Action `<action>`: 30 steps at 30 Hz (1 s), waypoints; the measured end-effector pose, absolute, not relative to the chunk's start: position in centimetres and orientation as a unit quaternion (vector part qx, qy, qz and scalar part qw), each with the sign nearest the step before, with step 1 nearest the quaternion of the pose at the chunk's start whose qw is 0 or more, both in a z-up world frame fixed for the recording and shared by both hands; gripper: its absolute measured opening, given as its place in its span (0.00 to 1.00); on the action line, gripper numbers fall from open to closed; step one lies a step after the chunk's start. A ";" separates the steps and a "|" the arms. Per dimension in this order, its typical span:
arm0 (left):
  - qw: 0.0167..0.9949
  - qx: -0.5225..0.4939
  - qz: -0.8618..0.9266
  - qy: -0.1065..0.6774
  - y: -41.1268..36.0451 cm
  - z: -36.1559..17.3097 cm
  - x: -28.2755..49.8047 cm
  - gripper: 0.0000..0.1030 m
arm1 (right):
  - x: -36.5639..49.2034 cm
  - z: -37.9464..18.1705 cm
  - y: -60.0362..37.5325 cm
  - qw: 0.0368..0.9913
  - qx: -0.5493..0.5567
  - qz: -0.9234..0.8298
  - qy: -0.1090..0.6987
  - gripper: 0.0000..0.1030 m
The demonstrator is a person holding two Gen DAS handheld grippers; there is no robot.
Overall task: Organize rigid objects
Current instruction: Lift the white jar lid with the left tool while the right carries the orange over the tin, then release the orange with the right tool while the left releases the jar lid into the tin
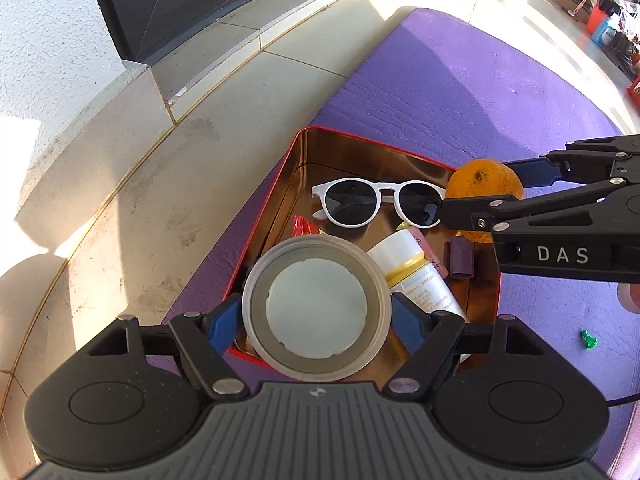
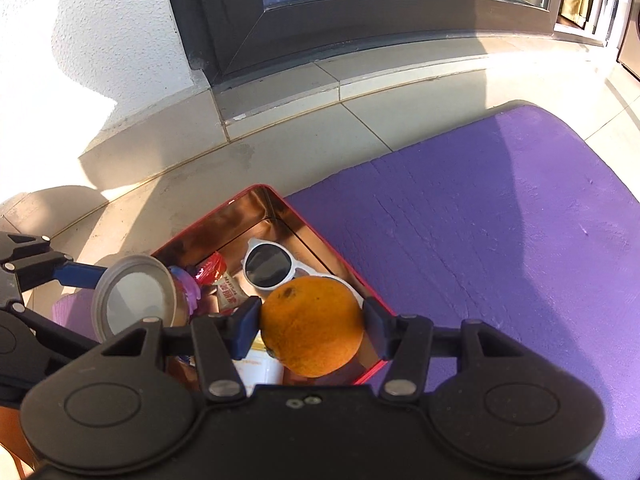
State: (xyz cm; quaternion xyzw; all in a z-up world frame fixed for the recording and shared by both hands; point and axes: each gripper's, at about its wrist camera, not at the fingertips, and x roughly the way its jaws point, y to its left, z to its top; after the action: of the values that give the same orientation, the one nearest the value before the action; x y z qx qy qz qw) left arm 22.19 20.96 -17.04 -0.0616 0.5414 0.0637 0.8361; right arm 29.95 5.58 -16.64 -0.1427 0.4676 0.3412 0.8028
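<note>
A red tin box with a shiny gold inside sits on a purple mat. My left gripper is shut on a clear plastic jar, bottom toward the camera, held over the box's near corner. My right gripper is shut on an orange and holds it above the box's right edge. It enters the left wrist view from the right with the orange. In the box lie white sunglasses, a white bottle with a yellow band, a red wrapper and a small purple block.
A small green piece lies on the mat right of the box. Tiled floor and a raised step below a dark window frame lie beyond the box. The mat stretches away to the right.
</note>
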 end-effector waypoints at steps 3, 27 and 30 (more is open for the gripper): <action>0.837 -0.064 0.067 0.539 21.2 -17.5 22.7 0.76 | 30.2 -17.5 6.0 0.802 -0.143 0.337 0.471 0.53; 0.845 0.000 0.054 0.531 19.2 -19.3 24.6 0.77 | 31.0 -19.6 5.7 0.801 -0.130 0.311 0.494 0.53; 0.844 -0.006 0.054 0.533 19.2 -19.2 24.5 0.77 | 30.8 -18.9 5.1 0.800 -0.120 0.317 0.496 0.53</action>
State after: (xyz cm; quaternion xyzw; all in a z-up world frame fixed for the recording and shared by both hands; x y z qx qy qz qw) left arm 24.46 19.17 -19.19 -0.0057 0.5329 0.0543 0.8444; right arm 30.85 5.09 -18.88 -0.1205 0.4955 0.3166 0.7998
